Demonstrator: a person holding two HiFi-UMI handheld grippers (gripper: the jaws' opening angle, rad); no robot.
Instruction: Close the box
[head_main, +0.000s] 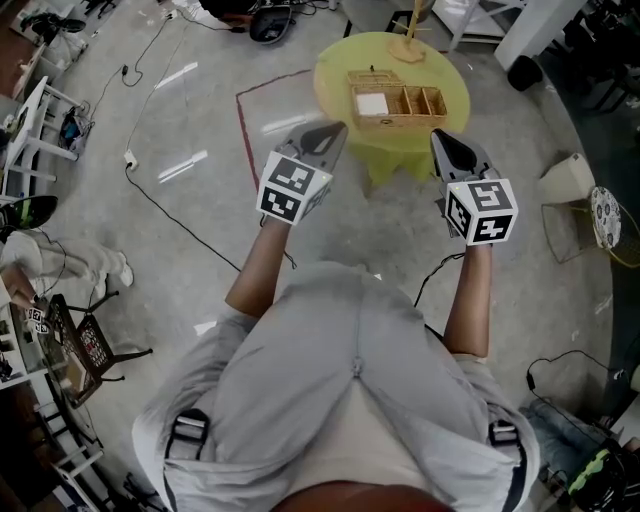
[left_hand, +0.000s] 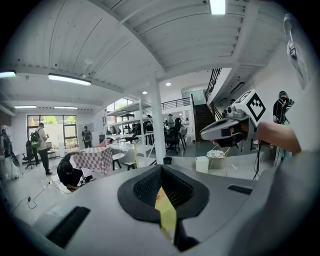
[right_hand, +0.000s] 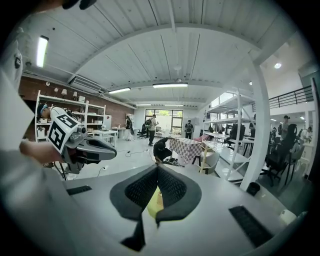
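2 arms stretched forward, pointing slightly downward; left gripper (head_main: 322, 140) and right gripper (head_main: 447, 146), jaws clenched on nothing, short of light wooden compartmented box (head_main: 397, 104) on round yellow-green counter (head_main: 335, 75).

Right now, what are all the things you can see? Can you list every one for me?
table: one, yellow-green, round, just ahead
box: one, wooden, on the table, open, with compartments
square thing: one, white, in the box's left compartment
stand: one, wooden, at the table's far edge
tape: one outline, red, on the floor left of the table
cables: several, black, across the grey floor
people: several, far off in the hall
left gripper: one, grey, jaws together, empty, short of the table
right gripper: one, grey, jaws together, empty, short of the table
arms: two, bare, one behind each gripper
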